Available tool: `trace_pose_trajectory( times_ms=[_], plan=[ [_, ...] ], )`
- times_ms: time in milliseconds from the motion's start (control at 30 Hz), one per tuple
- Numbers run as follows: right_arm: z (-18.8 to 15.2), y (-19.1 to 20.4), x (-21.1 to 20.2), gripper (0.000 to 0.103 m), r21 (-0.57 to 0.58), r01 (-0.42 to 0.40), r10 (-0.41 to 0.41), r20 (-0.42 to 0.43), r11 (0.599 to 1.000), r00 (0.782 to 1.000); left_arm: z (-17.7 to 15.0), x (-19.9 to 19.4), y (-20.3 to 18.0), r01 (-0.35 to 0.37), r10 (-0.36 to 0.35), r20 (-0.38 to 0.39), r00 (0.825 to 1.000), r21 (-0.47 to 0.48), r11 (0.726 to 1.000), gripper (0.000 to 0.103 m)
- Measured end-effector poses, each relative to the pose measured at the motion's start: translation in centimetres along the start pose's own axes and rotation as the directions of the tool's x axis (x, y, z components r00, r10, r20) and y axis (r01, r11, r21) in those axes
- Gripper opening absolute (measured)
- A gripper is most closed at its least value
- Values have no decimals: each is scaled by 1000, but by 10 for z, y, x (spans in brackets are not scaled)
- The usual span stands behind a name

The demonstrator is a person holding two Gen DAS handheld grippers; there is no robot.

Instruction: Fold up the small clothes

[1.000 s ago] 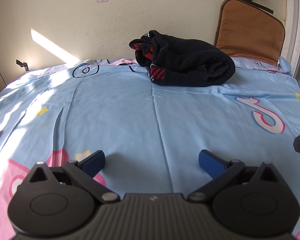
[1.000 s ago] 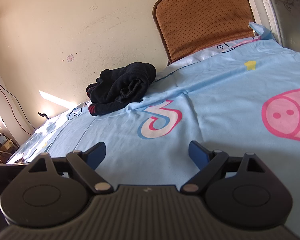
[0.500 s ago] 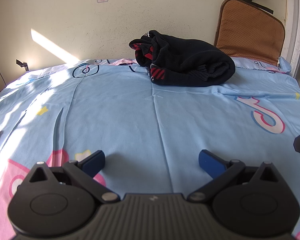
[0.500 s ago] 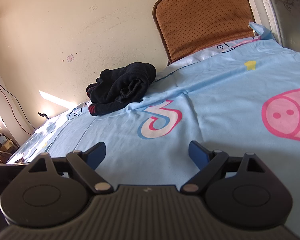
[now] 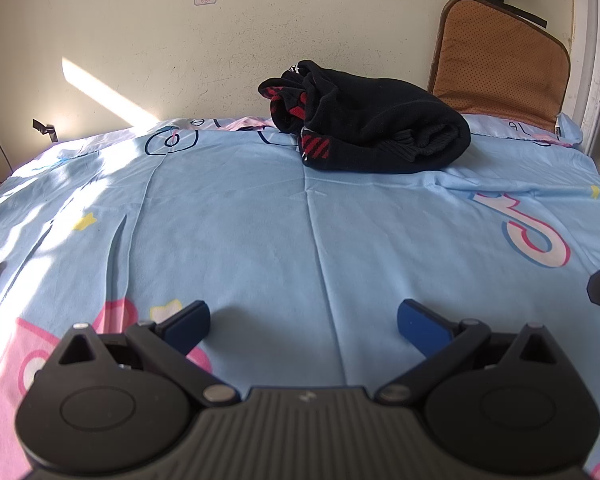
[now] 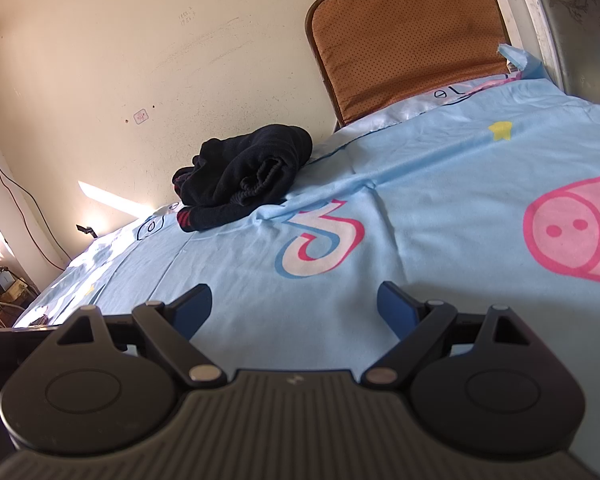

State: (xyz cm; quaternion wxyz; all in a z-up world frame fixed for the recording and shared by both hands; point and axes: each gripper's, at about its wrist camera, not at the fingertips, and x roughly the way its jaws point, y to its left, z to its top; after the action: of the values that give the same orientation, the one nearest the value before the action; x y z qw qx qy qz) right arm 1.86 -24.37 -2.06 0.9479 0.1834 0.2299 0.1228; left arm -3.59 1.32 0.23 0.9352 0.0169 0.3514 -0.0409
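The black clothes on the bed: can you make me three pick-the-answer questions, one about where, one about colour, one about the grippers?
1. Where is the black garment?
A. far end of the bed, near the wall
B. between the left gripper's fingers
C. on the floor

2. What colour are its stripes?
A. yellow
B. red
C. green

3. How are the left gripper and right gripper?
A. both shut
B. both open, empty
C. one holding cloth

Answers: 1 A, it lies bunched by the wall. 2 B, red shows at its edge. 3 B, fingers spread over bare bedsheet.

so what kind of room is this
Most likely a bedroom in a home: a bed under a light blue cartoon-print sheet, a bundled black garment lying on it near the painted wall, and a brown cushion propped against that wall.
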Motion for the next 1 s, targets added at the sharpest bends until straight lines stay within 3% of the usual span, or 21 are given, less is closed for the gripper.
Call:
trace_pose_trajectory(
  times_ms=[1000],
  plan=[
    [0,5,0,92,6,-3,3,2,1000,1000,0,-1,-1,4,-4,-5,1000,-4,1000,103]
  ],
)
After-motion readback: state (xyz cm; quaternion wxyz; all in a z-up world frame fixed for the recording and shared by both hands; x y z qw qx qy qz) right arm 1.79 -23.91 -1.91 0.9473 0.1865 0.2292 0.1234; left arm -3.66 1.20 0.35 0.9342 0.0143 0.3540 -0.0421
